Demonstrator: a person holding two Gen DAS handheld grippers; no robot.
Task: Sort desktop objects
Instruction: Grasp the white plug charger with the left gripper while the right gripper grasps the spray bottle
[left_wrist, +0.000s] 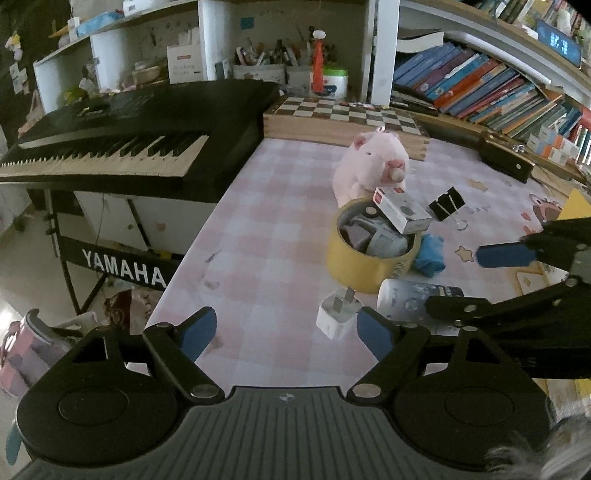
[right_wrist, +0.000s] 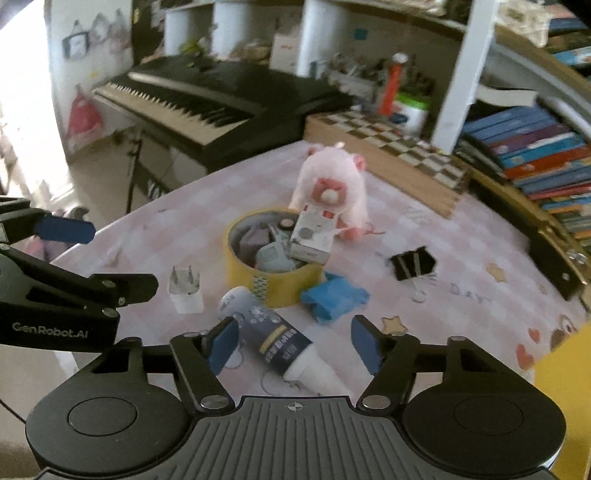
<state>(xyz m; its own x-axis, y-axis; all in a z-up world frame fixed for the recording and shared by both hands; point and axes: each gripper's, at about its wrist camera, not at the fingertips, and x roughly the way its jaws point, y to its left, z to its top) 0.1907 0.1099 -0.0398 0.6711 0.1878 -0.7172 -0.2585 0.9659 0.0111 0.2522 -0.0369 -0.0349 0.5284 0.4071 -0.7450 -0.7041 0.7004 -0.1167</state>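
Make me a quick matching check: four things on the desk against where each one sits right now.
Things:
1. white plug
2. small box
3. black clip
4. tube

Places:
A. leaning out of the yellow tape roll
B. lying between the right tongs' open fingers
C. alone on the cloth right of the tape roll
D. on the cloth left of the tape roll

Pairs: 1-D, 2-A, 3-C, 4-B

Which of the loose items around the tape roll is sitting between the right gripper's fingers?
The tube, lying on its side with its white cap toward the camera. The plug, blue cloth and binder clip lie farther out.
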